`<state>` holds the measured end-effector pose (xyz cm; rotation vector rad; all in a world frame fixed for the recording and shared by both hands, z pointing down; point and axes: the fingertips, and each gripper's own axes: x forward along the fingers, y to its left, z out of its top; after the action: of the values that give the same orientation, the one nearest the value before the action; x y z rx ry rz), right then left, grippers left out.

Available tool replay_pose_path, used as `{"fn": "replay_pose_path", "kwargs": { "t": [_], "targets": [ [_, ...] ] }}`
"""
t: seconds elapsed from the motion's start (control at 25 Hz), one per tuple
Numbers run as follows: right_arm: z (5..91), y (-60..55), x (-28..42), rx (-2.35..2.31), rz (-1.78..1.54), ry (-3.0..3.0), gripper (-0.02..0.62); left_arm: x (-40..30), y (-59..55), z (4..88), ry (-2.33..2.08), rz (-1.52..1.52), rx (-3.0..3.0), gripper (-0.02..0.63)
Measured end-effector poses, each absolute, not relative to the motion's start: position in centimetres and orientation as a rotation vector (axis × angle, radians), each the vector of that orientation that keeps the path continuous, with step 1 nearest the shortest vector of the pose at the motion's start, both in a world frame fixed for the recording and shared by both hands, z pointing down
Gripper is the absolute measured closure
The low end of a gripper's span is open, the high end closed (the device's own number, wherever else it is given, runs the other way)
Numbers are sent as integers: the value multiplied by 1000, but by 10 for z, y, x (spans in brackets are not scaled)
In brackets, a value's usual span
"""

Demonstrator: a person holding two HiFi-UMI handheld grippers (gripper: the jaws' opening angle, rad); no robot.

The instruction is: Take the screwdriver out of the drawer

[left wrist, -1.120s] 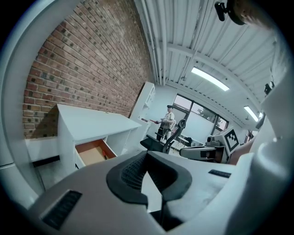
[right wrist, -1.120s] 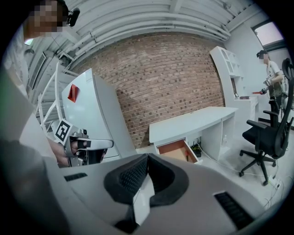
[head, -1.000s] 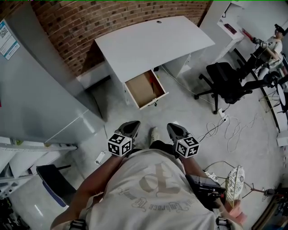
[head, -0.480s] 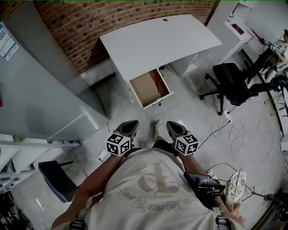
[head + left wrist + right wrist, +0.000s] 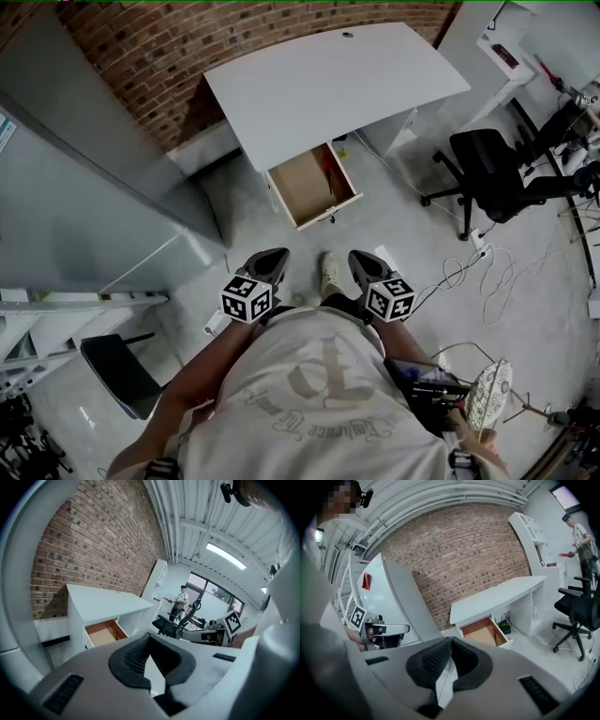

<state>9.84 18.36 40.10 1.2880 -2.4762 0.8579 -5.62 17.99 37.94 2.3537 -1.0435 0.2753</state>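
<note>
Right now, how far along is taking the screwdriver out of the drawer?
Done: the drawer under the white desk already stands open, and the red-handled screwdriver lies inside near one side wall. In hand: nothing; the left gripper and right gripper are both shut and empty, held by the person, well short of the drawer. Left: approach, open a gripper, grip the screwdriver, lift it out.

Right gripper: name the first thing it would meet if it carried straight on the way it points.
Most likely the bare floor in front of the open drawer; the right gripper, jaws shut and empty, has nothing nearer in its line. Depth is unclear.
</note>
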Motion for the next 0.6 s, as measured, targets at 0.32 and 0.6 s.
{"fn": "replay_pose_path", "kwargs": {
  "t": [0.32, 0.6],
  "targets": [
    [405, 133, 110, 1272, 861, -2473, 572, -47, 132, 380, -1061, 296, 2344, 586],
    [407, 85, 116, 1225, 857, -2491, 572, -35, 83, 374, -1083, 309, 2351, 586]
  ]
}}
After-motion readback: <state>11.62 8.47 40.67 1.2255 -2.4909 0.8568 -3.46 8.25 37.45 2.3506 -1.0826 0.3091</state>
